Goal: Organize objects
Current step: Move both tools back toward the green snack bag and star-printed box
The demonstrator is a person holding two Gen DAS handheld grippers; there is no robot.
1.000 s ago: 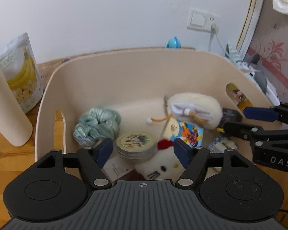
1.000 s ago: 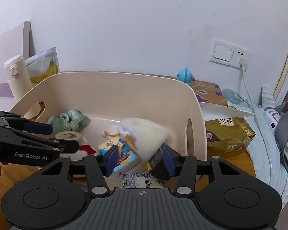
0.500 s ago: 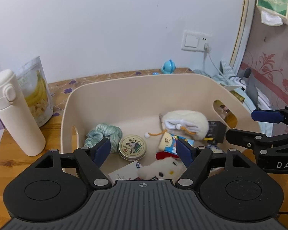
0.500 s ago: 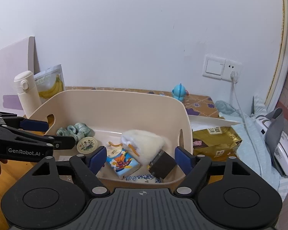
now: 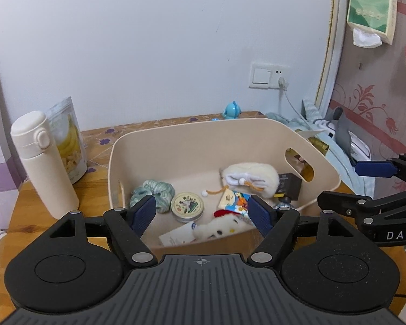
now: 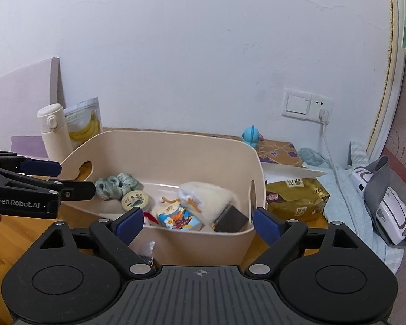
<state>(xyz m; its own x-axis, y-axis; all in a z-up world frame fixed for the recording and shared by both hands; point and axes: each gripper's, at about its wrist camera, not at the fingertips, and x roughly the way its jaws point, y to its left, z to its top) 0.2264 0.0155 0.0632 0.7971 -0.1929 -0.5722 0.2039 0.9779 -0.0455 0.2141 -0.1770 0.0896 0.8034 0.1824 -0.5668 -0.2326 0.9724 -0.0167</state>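
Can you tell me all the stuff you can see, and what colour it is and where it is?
bin: 1, beige, on the wooden table
scrunchie: 1, pale green, in bin, left
round tin: 1, cream, in bin, beside scrunchie
fluffy pouch: 1, white, in bin, right
plush toy: 1, white with red, in bin, front
bottle: 1, cream, left of bin
banana snack bag: 1, behind bottle
small figure: 1, blue, by wall
gold bag: 1, right of bin
left gripper: open, empty
right gripper: open, empty
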